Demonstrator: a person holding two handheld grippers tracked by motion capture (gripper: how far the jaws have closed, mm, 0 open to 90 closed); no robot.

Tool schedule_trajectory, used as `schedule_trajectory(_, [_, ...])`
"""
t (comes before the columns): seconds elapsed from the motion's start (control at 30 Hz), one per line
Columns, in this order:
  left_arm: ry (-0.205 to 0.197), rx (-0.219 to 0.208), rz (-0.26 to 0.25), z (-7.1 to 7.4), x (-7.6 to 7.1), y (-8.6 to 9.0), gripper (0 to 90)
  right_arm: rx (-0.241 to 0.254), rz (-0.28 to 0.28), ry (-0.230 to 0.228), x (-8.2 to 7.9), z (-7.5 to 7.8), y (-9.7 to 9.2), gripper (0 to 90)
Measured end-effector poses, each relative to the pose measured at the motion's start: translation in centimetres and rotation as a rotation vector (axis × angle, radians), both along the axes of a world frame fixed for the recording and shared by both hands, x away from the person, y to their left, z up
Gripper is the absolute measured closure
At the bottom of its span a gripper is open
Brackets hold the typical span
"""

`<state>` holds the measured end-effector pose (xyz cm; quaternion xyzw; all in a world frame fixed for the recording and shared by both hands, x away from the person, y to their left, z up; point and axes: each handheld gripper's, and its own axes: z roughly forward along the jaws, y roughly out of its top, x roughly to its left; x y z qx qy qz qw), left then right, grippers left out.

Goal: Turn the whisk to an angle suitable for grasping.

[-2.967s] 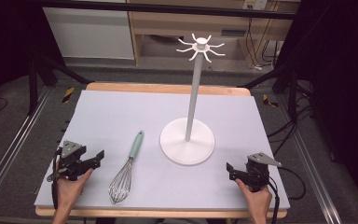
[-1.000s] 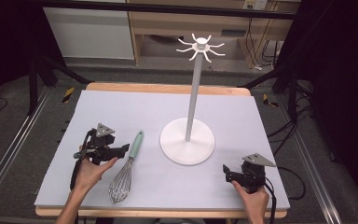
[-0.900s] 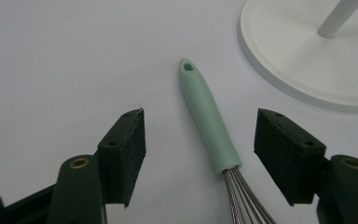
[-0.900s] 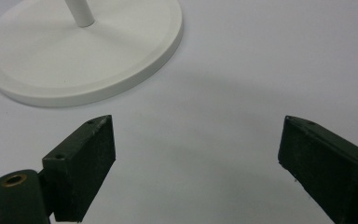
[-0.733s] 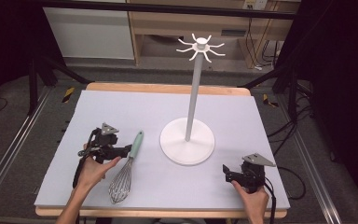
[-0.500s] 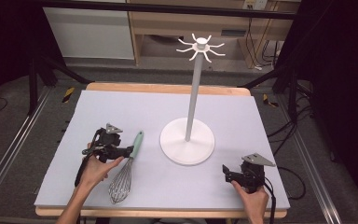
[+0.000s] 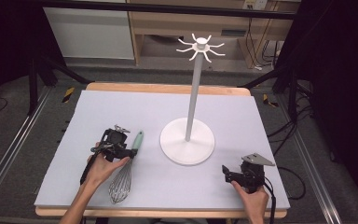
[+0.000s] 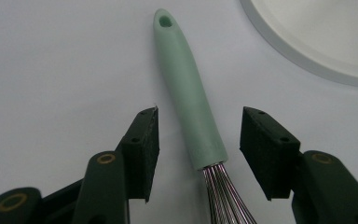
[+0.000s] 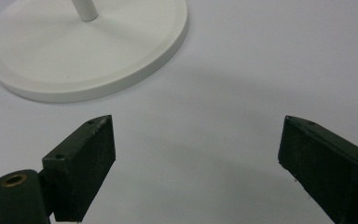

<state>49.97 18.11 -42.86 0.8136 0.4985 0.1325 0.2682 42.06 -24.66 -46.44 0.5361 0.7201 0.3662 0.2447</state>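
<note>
Whisk point(image 8: 193, 116) flat on table, handle between left tool's point(image 8: 199, 140) closing, still untouching jaws, gaps either side

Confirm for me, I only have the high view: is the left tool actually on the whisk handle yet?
Observer: Not yet. The left gripper view shows the left tool straddling the mint whisk handle; its jaws have just been closing, with gaps on both sides.
Operator: Where along the handle?
Observer: Near the wire end, just above where the whisk wires leave the handle.
Operator: Right tool?
Observer: The right tool is open, with bare mat between its pads; the stand base lies ahead of it.
</note>
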Motion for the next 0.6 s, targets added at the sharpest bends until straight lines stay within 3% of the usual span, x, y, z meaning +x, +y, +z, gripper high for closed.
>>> schedule_trajectory(0.37, [0.042,0.031,0.020,-0.9,0.2,-0.5,50.5,-0.002,0.004,0.009,0.0,-0.1,0.1,11.3])
schedule_trajectory(0.6, [0.105,0.039,0.035,-1.4,0.5,-0.8,54.5,-0.004,0.006,0.011,0.1,-0.1,0.1,11.3])
